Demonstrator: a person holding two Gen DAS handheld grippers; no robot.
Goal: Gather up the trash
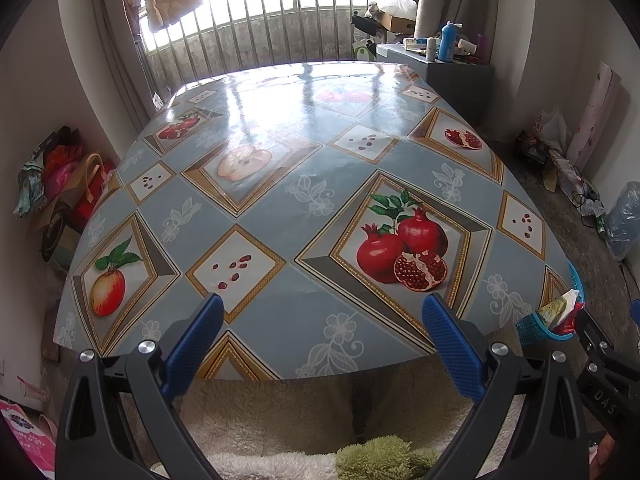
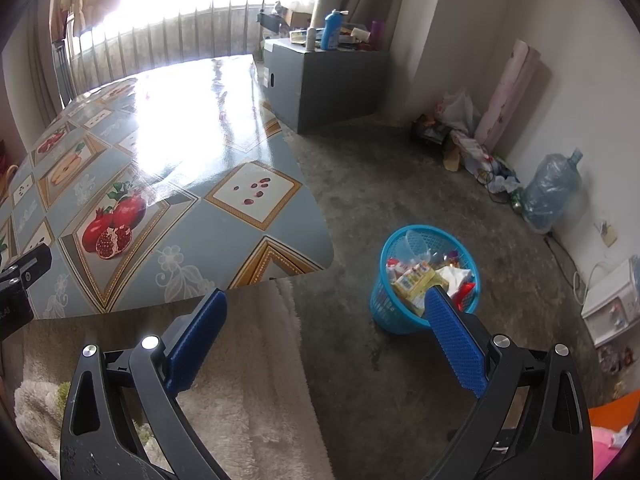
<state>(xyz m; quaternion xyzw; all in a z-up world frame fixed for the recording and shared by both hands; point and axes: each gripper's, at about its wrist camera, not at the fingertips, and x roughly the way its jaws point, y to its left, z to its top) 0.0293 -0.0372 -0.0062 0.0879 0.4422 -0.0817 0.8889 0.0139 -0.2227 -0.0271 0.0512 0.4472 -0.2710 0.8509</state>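
Left tool (image 1: pixel 323 312): blue pads spread wide, nothing between them — held over the near edge of the bench.
Right tool (image 2: pixel 326 308): spread wide too, gripping nothing; one pad over the fleece blanket (image 2: pixel 248 384), the other in front of the basket's near rim.
Bench (image 1: pixel 280 200): covered by a glossy grey-blue cloth printed with pomegranates, apples and seeds; strong window glare across the far half.
Blue basket (image 2: pixel 384 304): standing on the grey floor just off the bench's near right corner, upright.
Trash (image 2: pixel 416 280): inside the basket — yellow packet, white crumpled paper, red wrapper, a clear plastic piece toward the back.
Left-wrist view of basket (image 1: pixel 532 328): only a slice at the right edge, partly hidden behind the other tool's arm.
Grey cabinet (image 2: pixel 332 84): past the bench's far right corner, bottles and clutter on top.
Water jug (image 2: pixel 552 192): against the right wall, well apart from the basket.
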